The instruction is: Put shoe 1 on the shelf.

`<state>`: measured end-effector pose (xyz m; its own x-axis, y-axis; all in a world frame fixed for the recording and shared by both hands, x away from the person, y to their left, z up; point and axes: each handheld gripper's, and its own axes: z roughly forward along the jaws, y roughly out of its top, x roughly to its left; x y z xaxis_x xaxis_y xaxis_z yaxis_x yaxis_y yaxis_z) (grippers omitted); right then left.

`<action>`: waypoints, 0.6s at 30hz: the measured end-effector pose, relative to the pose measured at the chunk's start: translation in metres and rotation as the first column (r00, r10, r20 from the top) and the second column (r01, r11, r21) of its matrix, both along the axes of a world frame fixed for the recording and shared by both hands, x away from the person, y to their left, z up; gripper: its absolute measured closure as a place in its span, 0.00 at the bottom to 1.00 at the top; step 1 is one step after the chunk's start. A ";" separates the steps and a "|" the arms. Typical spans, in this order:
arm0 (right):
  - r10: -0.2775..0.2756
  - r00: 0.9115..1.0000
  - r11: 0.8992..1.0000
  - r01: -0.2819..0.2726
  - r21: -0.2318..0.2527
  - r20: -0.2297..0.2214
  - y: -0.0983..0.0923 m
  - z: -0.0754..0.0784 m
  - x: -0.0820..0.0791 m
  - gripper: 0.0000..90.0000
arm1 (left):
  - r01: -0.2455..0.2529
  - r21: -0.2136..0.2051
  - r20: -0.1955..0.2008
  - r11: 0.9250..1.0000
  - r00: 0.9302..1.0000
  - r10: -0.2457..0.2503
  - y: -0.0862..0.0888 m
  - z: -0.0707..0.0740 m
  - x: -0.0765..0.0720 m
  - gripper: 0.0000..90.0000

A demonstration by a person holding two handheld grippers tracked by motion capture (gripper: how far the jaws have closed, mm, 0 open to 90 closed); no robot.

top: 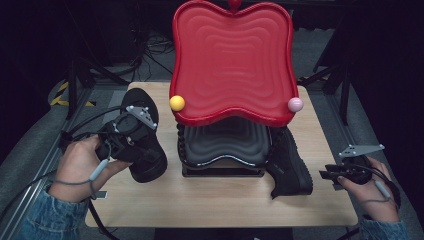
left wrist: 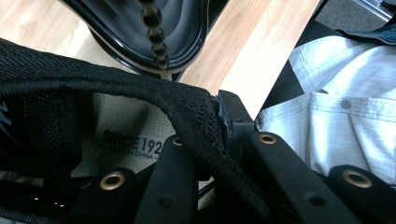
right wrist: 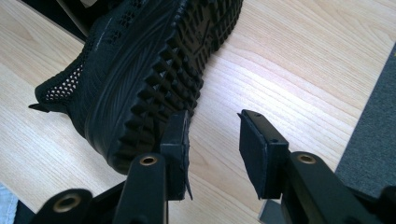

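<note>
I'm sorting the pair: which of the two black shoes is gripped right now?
The shoe on the left: the left gripper is shut on its collar. The other shoe lies on its side on the table, ungripped.

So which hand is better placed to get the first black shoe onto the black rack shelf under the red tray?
Left. The left gripper is already shut on the collar of one black mesh shoe, beside the black rack shelf. The right gripper stands open, gripping nothing.

A recording lab or studio is showing here: black stands and cables are surrounding one small tabletop on grey carpet.
</note>
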<state>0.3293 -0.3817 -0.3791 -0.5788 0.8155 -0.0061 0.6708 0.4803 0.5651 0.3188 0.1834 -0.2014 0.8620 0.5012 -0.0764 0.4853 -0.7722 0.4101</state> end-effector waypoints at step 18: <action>-0.025 1.000 1.000 0.025 0.004 0.018 -0.008 0.002 -0.008 0.71 | 0.049 0.038 0.097 0.998 0.994 -0.052 -0.006 0.045 -0.005 0.95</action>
